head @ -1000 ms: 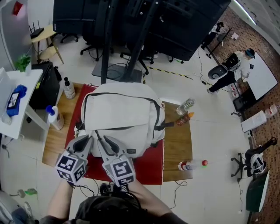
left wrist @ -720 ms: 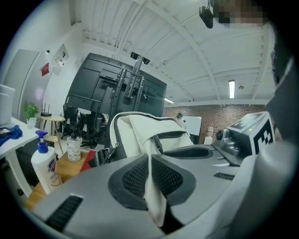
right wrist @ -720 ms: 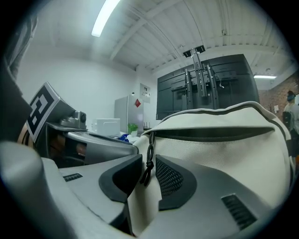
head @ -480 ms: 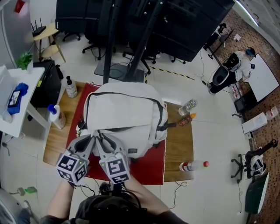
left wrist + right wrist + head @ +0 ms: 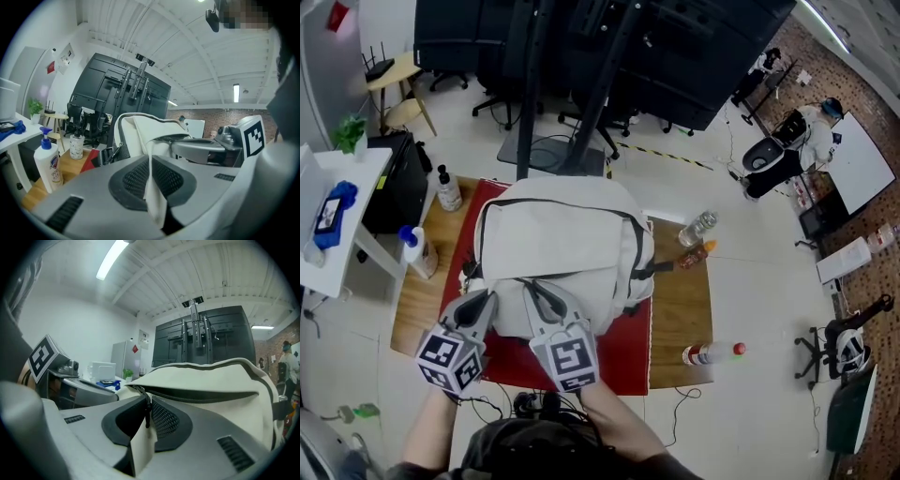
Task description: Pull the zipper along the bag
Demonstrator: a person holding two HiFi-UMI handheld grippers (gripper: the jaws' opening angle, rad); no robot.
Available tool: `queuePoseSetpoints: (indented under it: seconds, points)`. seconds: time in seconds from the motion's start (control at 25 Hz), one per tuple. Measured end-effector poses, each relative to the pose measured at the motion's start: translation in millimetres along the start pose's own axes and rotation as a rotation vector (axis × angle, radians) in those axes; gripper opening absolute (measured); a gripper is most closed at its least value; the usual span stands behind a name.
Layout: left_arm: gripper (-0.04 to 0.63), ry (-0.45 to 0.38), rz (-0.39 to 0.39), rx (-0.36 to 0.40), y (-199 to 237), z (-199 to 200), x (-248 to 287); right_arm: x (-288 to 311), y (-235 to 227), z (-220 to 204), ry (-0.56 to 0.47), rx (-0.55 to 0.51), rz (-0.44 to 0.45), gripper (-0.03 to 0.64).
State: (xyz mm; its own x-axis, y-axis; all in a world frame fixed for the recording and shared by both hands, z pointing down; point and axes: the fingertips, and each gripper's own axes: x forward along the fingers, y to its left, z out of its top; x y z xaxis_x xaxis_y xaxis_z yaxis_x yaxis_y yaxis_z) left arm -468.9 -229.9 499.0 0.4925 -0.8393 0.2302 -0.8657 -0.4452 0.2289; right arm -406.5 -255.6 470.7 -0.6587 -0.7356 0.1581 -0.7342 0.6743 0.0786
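A white backpack lies on a red mat on the wooden table. My left gripper is at the bag's near left corner, shut on a fold of white bag fabric that hangs between its pads. Just right of it, my right gripper is at the near end of the front pocket's dark zipper. Its jaws are closing, and the black zipper pull with its white tab sits pinched between the mesh pads.
On the table's left edge stand a pump bottle and a small sanitiser bottle. Two bottles lie to the right of the bag, and another bottle lies at the table's near right. A white side table stands left and a black stand behind.
My right gripper has shifted a little to the right at the bag's front and its jaws have narrowed onto the zipper pull. The left gripper has kept its hold on the fabric.
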Motion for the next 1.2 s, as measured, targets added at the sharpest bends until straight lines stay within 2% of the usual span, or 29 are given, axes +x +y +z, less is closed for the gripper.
queuePoseSetpoints:
  seconds: [0.12,0.36,0.8,1.08,1.2]
  points:
    - [0.051,-0.001,0.001,0.002,-1.0,0.1,0.1,-2.9,-8.5,1.7,-0.005,-0.036,-0.028,0.048]
    - [0.051,0.002,0.003,0.009,-1.4,1.5,-0.9,-20.1,-48.7,-2.0,-0.005,-0.022,-0.132,0.048]
    - [0.051,-0.002,0.014,0.013,-4.6,2.7,-0.7,-99.8,-178.3,-19.7,0.012,-0.016,-0.441,0.048]
    - [0.051,-0.002,0.031,-0.013,-11.9,1.5,0.2,-110.5,-180.9,-26.5,0.002,0.024,-0.453,0.044]
    - [0.051,0.0,0.049,0.003,-13.3,1.8,0.1,-112.0,-179.7,-27.2,-0.007,0.025,-0.441,0.044]
